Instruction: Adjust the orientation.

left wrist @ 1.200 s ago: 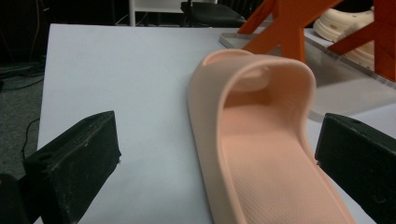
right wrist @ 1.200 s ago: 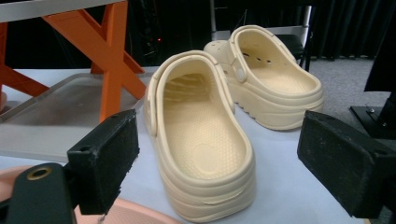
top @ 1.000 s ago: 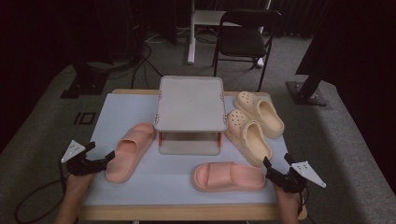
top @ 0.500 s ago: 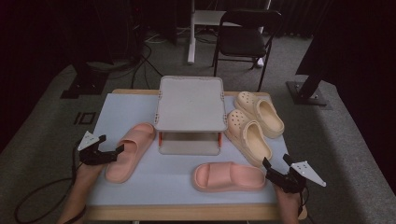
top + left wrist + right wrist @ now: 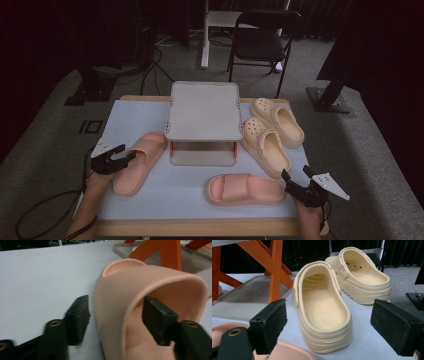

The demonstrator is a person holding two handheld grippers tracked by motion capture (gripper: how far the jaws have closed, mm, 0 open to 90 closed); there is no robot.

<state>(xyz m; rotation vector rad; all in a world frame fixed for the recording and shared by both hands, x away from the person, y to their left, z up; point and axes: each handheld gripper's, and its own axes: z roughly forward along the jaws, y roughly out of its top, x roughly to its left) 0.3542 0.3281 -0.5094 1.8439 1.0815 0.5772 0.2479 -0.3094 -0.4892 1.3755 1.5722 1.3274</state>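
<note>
- Since the earlier high view, the left gripper (image 5: 122,159) has moved in from the left edge of the tabletop (image 5: 140,115) to the pink slide (image 5: 137,162) lying at the left, and its jaws have just been closing around that slide's strap.
- In the left gripper view, one jaw sits inside the slide (image 5: 150,302), under the arch of the strap, and the other stands outside its wall; a narrow gap shows between the outer jaw and the wall, so the jaws are spread astride the strap and not yet pinching it.
- The slide lies flat on the tabletop, toe pointing away toward the grey shelf rack (image 5: 202,110) with orange legs at the middle.
- The right gripper (image 5: 295,182) rests at the near right corner of the tabletop, in the same place as before, jaws spread wide with nothing between them.
- In the right gripper view, the nearer cream clog (image 5: 322,310) stands ahead between the spread jaws, well apart from them, heel opening toward the camera.
- The second cream clog (image 5: 362,277) stands just behind it, and both sit right of the rack.
- A second pink slide (image 5: 245,189) lies crosswise at the near edge, just left of the right gripper.
</note>
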